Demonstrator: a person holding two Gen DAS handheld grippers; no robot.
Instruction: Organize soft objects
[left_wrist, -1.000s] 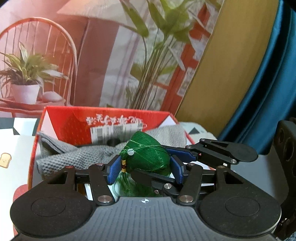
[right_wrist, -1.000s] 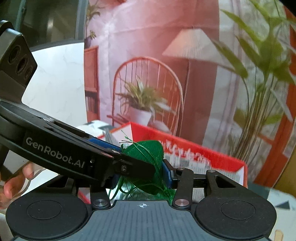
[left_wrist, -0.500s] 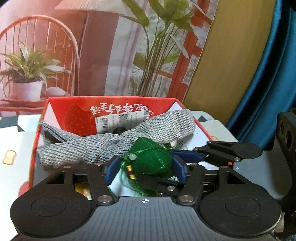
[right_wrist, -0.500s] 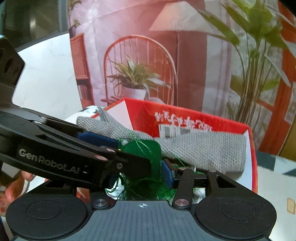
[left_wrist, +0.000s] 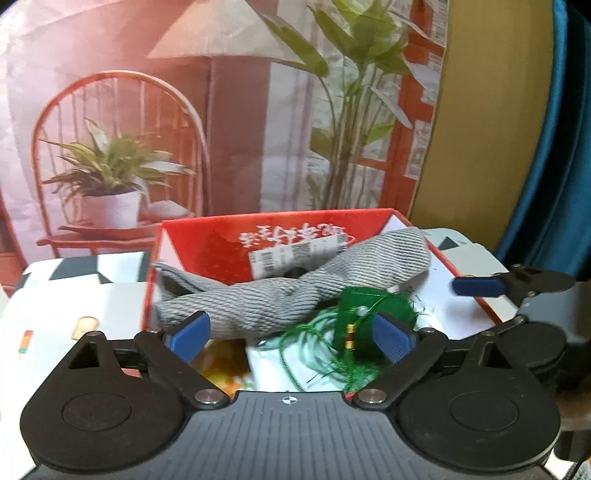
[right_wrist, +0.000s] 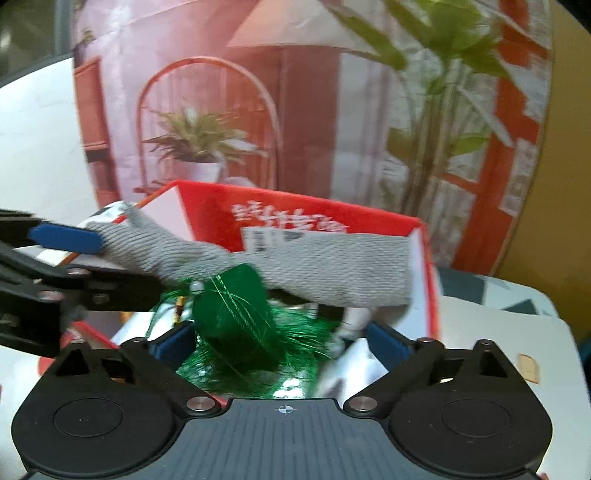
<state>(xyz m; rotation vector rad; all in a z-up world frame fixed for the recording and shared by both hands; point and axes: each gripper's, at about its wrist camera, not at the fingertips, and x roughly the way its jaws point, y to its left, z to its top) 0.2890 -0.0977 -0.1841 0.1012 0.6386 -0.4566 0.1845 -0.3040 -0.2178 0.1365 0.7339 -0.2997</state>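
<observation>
A green tasselled pouch (left_wrist: 364, 317) lies loose in the red cardboard box (left_wrist: 207, 240), below a grey knit cloth (left_wrist: 280, 295) draped across the box. My left gripper (left_wrist: 291, 330) is open, with the pouch just inside its right finger. In the right wrist view the pouch (right_wrist: 232, 314) sits between the wide-open fingers of my right gripper (right_wrist: 282, 341), nearer the left one, with the grey cloth (right_wrist: 332, 269) behind it in the box (right_wrist: 295, 210). The right gripper's blue pad (left_wrist: 476, 286) shows at the right of the left wrist view.
The box stands on a white patterned tabletop (left_wrist: 74, 295). A printed backdrop (left_wrist: 184, 110) of a chair and plants hangs right behind it. A blue curtain (left_wrist: 554, 147) is at the far right. White and yellow packets (left_wrist: 273, 365) lie in the box bottom.
Both grippers were shut on the green pouch together. They have opened and the pouch has dropped into the box. Both grippers have pulled back a little.
</observation>
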